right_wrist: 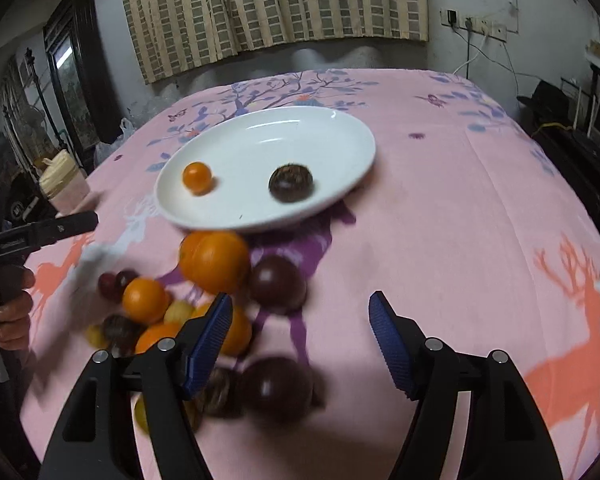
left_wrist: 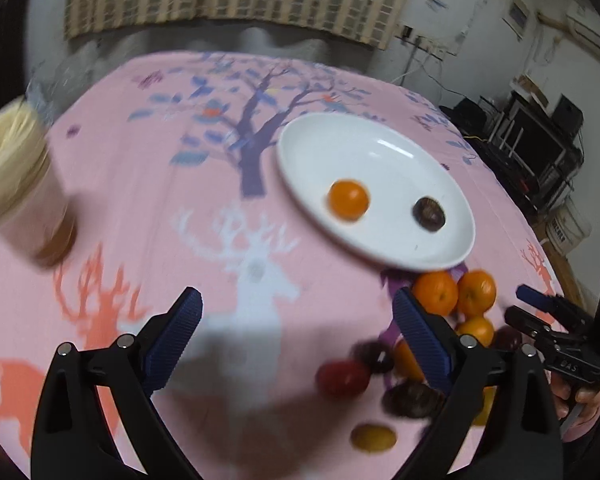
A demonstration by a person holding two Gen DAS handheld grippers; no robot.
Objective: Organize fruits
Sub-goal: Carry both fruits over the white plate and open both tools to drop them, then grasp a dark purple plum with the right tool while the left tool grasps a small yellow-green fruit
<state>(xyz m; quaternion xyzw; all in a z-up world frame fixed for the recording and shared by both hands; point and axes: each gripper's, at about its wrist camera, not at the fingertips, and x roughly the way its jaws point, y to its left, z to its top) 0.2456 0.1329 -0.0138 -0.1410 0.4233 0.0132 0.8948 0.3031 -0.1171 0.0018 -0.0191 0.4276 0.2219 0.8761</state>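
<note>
Closest to my left camera, the left gripper hangs above the pink tablecloth with its blue-padded jaws spread wide and nothing between them. Far left of that view I see a blurred jar with a cream lid standing on the cloth. Moving right, the white oval plate carries a small orange fruit and a dark wrinkled fruit, well apart from each other. Just below the plate's near rim lies the loose pile of fruit: mandarins, a red one, dark purple ones and a yellowish one, partly hidden behind my right-hand finger. At the far right edge the right gripper shows, held in a hand. From my right camera, the right gripper is likewise wide open and empty, poised over the cloth; its left finger overlaps the pile's edge, where a big mandarin sits just beside a dark purple fruit.
</note>
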